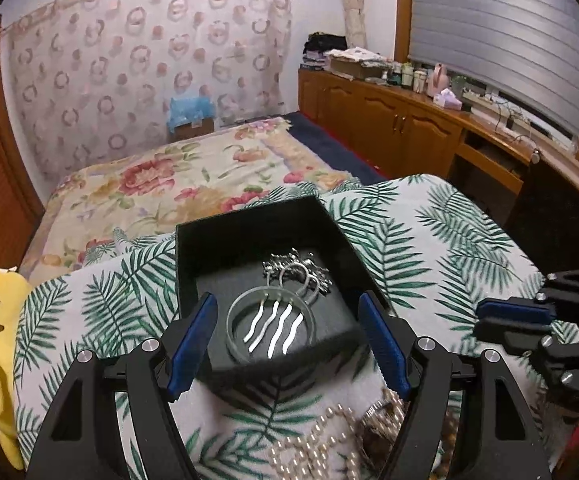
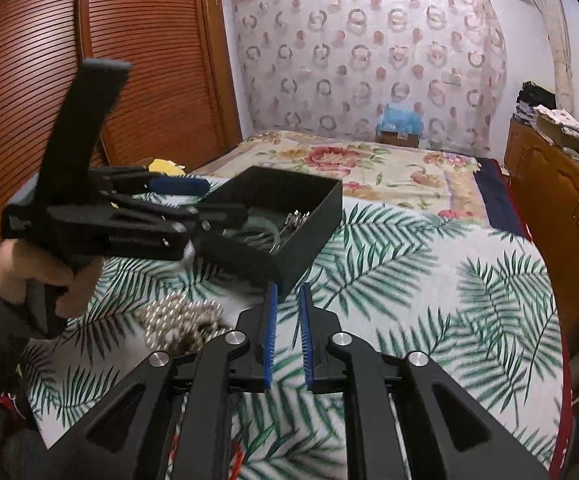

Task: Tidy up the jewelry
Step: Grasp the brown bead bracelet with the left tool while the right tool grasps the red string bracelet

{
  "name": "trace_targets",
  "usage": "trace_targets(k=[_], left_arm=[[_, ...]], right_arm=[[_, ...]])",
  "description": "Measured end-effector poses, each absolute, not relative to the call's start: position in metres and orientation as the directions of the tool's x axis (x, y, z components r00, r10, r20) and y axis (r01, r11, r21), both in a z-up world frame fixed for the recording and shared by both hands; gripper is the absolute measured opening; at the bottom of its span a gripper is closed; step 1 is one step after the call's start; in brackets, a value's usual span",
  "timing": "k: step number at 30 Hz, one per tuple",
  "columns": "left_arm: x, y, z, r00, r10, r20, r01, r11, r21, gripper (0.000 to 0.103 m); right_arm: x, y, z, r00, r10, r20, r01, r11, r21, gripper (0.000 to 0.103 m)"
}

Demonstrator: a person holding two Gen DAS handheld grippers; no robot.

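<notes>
Hovering over the near edge of the black box (image 1: 249, 240), the left gripper (image 1: 287, 340) stands wide apart with nothing between its blue pads. Inside the box, on the dark lining, lie a grey hoop earring (image 1: 270, 327) with wavy silver strips and a tangle of silver rings and charms (image 1: 298, 272), so part of the sorting looks done. What remains sits outside on the palm-leaf cloth (image 2: 429, 288): a heap of pearl beads (image 1: 321, 444) and other strands just in front of the box, untouched for now. The right gripper (image 2: 287, 336) waits low beside that heap, its pads narrowed to a slim gap and carrying nothing. I would judge the task somewhere near halfway, the beads being the bulkier share.
</notes>
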State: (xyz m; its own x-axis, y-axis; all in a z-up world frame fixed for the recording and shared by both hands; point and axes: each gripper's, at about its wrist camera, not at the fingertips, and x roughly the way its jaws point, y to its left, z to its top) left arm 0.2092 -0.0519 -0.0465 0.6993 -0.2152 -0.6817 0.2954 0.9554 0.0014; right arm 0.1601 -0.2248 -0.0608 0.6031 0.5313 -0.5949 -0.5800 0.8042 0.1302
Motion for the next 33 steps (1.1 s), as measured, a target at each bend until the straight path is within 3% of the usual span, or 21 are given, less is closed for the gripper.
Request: trace_targets(k=[2, 16, 21, 27, 33], left_arm=[[0.198, -0.050, -0.047, 0.696, -0.227, -0.681, 0.300, 0.954, -0.012, 0.070], [0.123, -0.045, -0.069, 0.652, -0.304, -0.695, 0.341, 0.936, -0.090, 0.069], [0.108, -0.057, -0.083, 0.604, -0.337, -0.722, 0.373, 0.920, -0.118, 0.046], [0.100, -0.067, -0.093, 0.567, -0.360, -0.741, 0.385, 0.911, -0.148, 0.026], [0.103, -0.070, -0.102, 0.560, -0.325, -0.762, 0.363, 0.923, -0.127, 0.024]], right_arm=[[0.152, -0.227, -0.064, 0.599, 0.529, -0.601, -0.580, 0.804, 0.131, 0.027], [0.096, -0.234, -0.093, 0.531, 0.509, -0.678, -0.584, 0.799, 0.143, 0.027], [0.084, -0.235, -0.102, 0.511, 0.508, -0.694, -0.578, 0.800, 0.160, 0.027], [0.077, -0.231, -0.112, 0.506, 0.479, -0.718, -0.571, 0.810, 0.138, 0.027], [0.075, -0.230, -0.114, 0.511, 0.475, -0.716, -0.573, 0.810, 0.128, 0.027]])
